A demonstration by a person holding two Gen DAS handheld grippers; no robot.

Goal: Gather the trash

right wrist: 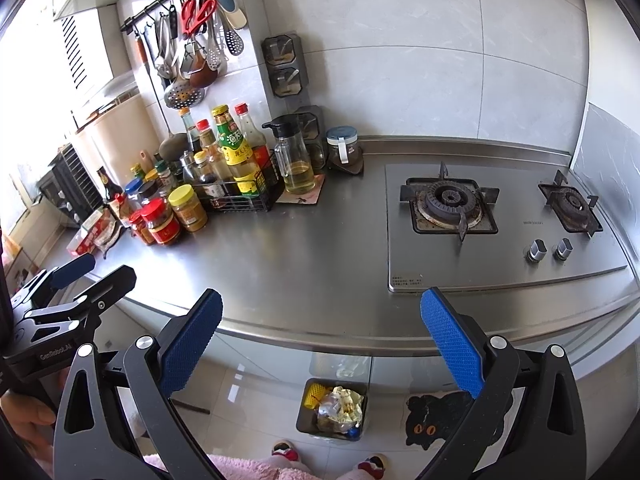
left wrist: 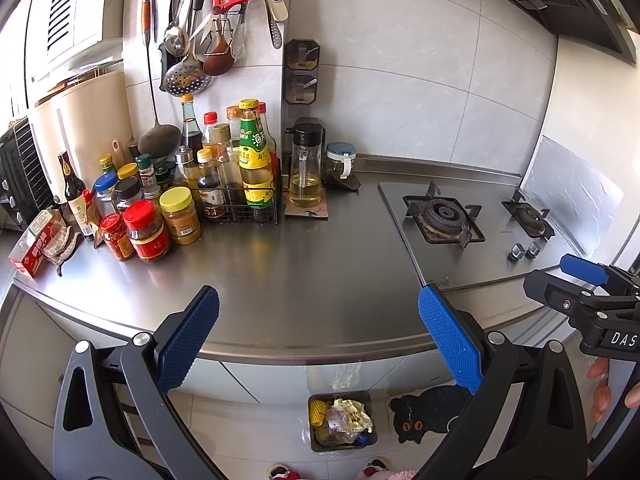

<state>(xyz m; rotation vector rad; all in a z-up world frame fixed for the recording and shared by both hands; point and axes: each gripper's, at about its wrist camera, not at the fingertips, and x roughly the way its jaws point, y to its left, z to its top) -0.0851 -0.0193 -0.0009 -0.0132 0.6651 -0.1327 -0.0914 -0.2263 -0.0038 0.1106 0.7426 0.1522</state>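
Trash point(left wrist: 346, 414) is sitting crumpled in a small dark bin point(left wrist: 362, 397) on the floor beside a black cat mat point(left wrist: 424, 412), below the counter point(left wrist: 320, 280) edge. Both the left tongs point(left wrist: 318, 336) and right tongs point(right wrist: 320, 338) are hovering wide open above it, gripping nothing. Farther back, sauce bottles point(left wrist: 252, 152) are crowding the counter beside a gas stove point(left wrist: 444, 216).

Sauce bottles point(left wrist: 224, 160) and jars point(left wrist: 160, 228) crowd the steel bench point(left wrist: 304, 272) at left; a gas stove point(right wrist: 496, 220) sits right; utensils point(left wrist: 208, 32) hang above.
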